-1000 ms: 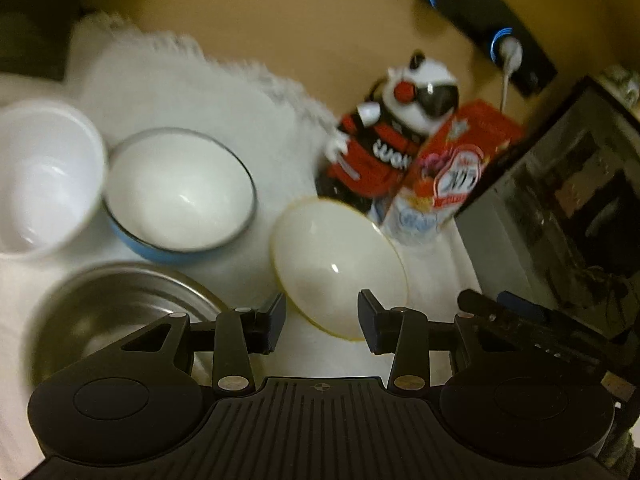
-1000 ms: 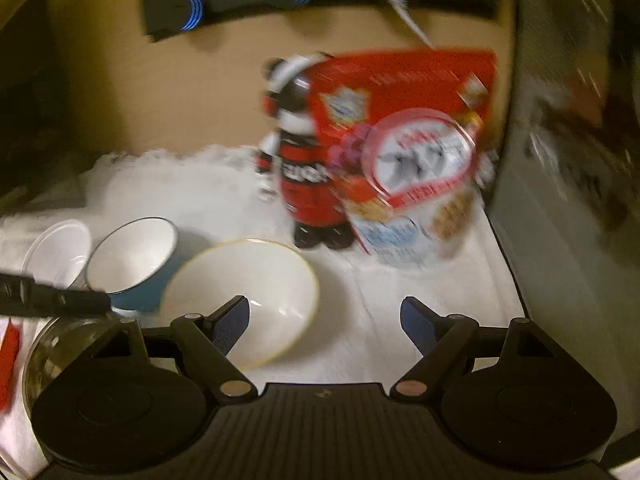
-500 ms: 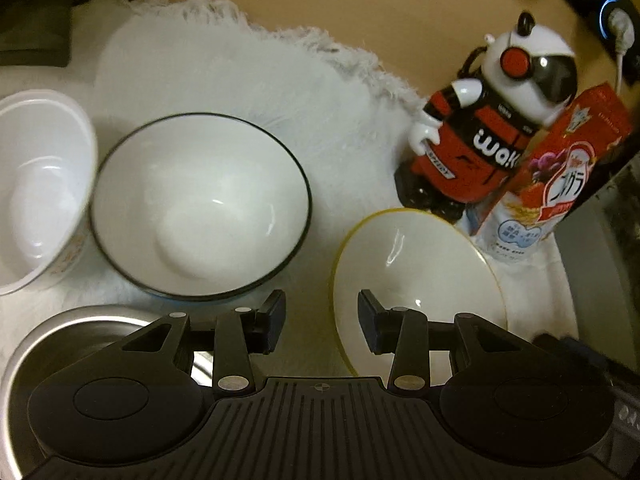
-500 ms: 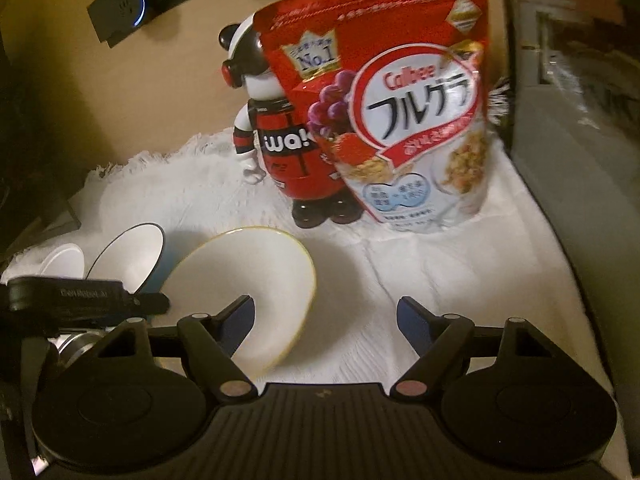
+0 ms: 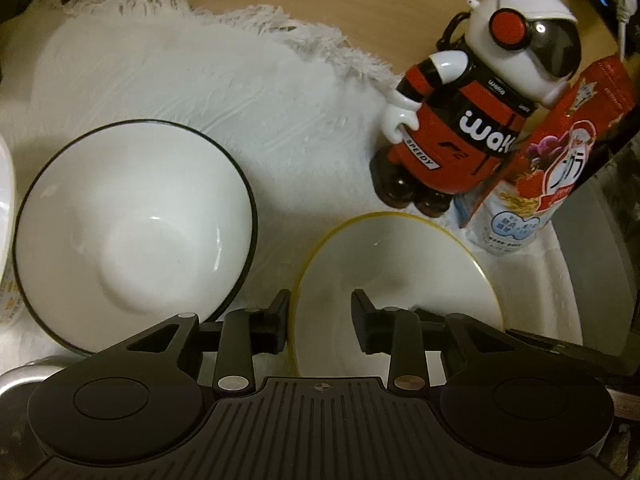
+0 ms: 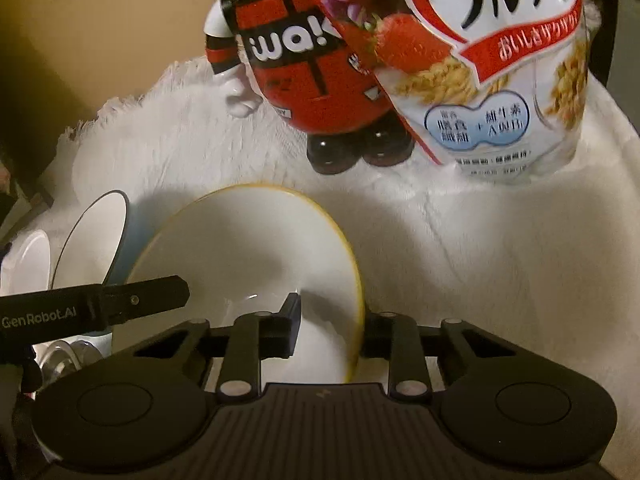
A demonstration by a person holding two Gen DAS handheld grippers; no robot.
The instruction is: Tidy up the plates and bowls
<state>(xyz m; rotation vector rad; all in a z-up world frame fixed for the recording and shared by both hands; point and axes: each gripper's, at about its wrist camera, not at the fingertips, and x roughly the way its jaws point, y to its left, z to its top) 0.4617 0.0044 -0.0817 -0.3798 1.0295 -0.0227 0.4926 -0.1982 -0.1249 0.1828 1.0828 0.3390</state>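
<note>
A white bowl with a yellow rim (image 5: 400,272) (image 6: 248,256) lies on the white cloth. My left gripper (image 5: 319,322) is open, its fingers either side of the bowl's left rim. My right gripper (image 6: 330,324) straddles the bowl's right rim, left finger inside, right finger outside; the jaws have narrowed, and I cannot tell whether they grip. A white bowl with a dark rim and blue outside (image 5: 132,224) (image 6: 94,236) sits left of it. A further white bowl (image 6: 24,260) sits at the far left.
A red and white robot figure (image 5: 468,120) (image 6: 304,52) and a red cereal bag (image 5: 552,168) (image 6: 492,60) stand behind the bowls. A steel bowl's rim (image 5: 20,378) shows at lower left. A fringed white cloth (image 5: 200,80) covers the tan table. The left gripper's finger (image 6: 120,304) crosses the right wrist view.
Both grippers have moved forward and down onto the yellow-rimmed bowl. The right gripper's jaws have narrowed around its right rim. The left gripper's fingers now straddle its left rim.
</note>
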